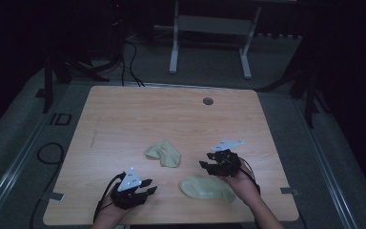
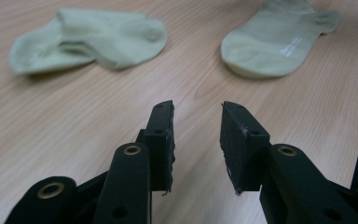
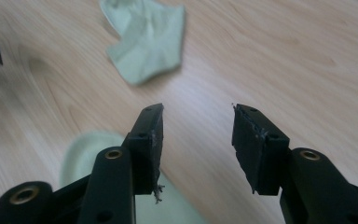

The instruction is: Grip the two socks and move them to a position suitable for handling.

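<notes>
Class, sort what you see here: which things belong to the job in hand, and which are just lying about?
Belongs to the job:
- crumpled sock
- flat sock
- left gripper, open, nothing between its jaws
- right gripper, open, nothing between its jaws

Just lying about:
- table with its round grommet
- white frame behind
- floor cables

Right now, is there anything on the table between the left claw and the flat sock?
No. In the left gripper view, bare wooden table lies between the open left claw and the flat sock; the crumpled sock lies off to one side.
</notes>
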The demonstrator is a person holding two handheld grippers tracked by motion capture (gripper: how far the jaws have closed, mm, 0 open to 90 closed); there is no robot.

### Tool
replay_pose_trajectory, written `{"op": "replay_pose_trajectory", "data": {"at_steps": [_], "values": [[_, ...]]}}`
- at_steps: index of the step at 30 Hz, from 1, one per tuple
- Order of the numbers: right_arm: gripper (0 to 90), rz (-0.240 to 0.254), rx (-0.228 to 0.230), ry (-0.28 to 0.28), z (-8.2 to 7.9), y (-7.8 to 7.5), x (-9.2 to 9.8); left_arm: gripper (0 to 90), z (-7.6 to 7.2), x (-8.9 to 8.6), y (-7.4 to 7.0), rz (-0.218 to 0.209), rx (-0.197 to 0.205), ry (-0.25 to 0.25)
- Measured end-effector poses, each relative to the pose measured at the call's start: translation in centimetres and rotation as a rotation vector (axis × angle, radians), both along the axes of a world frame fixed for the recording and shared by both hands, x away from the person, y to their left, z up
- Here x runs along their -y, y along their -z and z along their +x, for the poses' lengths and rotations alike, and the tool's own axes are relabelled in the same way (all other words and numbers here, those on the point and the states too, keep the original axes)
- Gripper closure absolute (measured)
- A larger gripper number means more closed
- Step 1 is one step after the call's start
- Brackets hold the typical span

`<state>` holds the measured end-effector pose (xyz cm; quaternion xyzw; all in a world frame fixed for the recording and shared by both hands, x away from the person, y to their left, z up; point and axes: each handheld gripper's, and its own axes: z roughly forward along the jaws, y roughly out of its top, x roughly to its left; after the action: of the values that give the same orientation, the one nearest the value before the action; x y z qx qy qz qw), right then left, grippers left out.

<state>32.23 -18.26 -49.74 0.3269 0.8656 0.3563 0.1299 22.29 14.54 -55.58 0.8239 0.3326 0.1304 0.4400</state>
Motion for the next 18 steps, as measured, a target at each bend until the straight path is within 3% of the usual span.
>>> {"op": "replay_pose_trajectory", "data": {"at_steps": [9,16,17,18], "values": [[54.1,-0.019,-0.022,-0.063,2.4,-0.1,-5.7,64.3,-1.4,-2.7,0.8,-0.004,-0.008,-0.053],[54.2,-0.032,-0.036,-0.095,3.7,0.4,-10.1,61.0,-1.4,-2.9,0.7,-0.031,-0.019,-0.059],[54.2,-0.032,-0.036,-0.095,3.7,0.4,-10.1,61.0,-1.5,-2.7,0.8,-0.016,-0.013,-0.058],[53.9,-0.034,-0.049,-0.106,4.2,0.8,-11.3,61.1,-1.5,-2.6,1.0,0.005,-0.018,-0.050]]}}
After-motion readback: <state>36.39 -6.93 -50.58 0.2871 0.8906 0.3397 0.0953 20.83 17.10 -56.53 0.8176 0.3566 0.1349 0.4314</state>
